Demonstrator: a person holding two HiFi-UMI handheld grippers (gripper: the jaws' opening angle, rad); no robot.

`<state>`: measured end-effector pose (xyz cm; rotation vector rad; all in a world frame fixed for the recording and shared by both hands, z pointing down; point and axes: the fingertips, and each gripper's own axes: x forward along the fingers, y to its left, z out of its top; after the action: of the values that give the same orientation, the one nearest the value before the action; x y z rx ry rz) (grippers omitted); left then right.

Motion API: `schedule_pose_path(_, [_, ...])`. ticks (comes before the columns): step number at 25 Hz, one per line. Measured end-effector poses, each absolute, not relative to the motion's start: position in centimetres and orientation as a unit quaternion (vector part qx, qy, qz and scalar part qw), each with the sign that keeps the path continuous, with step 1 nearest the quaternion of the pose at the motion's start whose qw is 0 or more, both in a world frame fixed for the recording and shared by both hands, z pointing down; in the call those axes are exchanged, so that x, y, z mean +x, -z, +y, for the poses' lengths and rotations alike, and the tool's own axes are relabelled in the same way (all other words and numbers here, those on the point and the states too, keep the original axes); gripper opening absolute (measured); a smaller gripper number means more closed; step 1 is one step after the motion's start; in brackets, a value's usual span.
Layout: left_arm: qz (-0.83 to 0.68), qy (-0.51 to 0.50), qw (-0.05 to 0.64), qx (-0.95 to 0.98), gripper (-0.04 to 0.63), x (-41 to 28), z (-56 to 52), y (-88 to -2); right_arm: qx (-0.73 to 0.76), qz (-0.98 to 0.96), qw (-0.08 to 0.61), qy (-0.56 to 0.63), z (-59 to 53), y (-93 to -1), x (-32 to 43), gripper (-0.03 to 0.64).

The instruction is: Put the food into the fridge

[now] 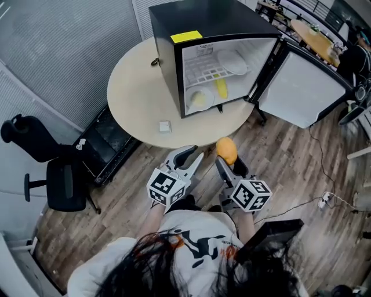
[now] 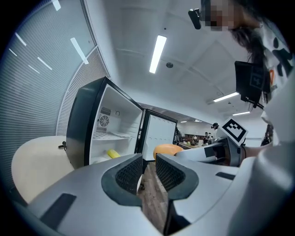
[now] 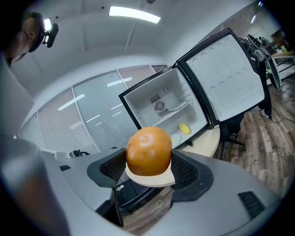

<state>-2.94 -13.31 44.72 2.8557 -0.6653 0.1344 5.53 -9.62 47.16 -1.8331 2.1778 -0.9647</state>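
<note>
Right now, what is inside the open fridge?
Inside the fridge: a yellow food item and a pale plate at the bottom, a wire shelf above. Its side wall hides the rest.

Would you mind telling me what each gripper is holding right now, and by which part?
Right gripper clamps the round orange fruit by its lower sides; left gripper holds nothing.

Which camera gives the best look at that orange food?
The right gripper view: the orange food sits large and central, clamped in the right tool. The head view shows it small from above; the left gripper view, only a sliver.
</note>
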Motion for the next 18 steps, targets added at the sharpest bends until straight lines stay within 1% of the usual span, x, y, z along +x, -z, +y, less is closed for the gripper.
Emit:
schedule_pose_path(10, [-0.208, -0.054, 0.121, 0.969, 0.094, -2.6, -14.4, -46.1, -0.623, 0.708, 0.062, 0.326, -11.2, -47.8, 6.3, 0.314])
schedule_pose_path(18, [-0.222, -0.061, 0.116, 0.966, 0.094, -2.1, -17.1, -46.1, -0.619, 0.715, 0.063, 0.318, -14.2, -47.8, 7.8, 0.314])
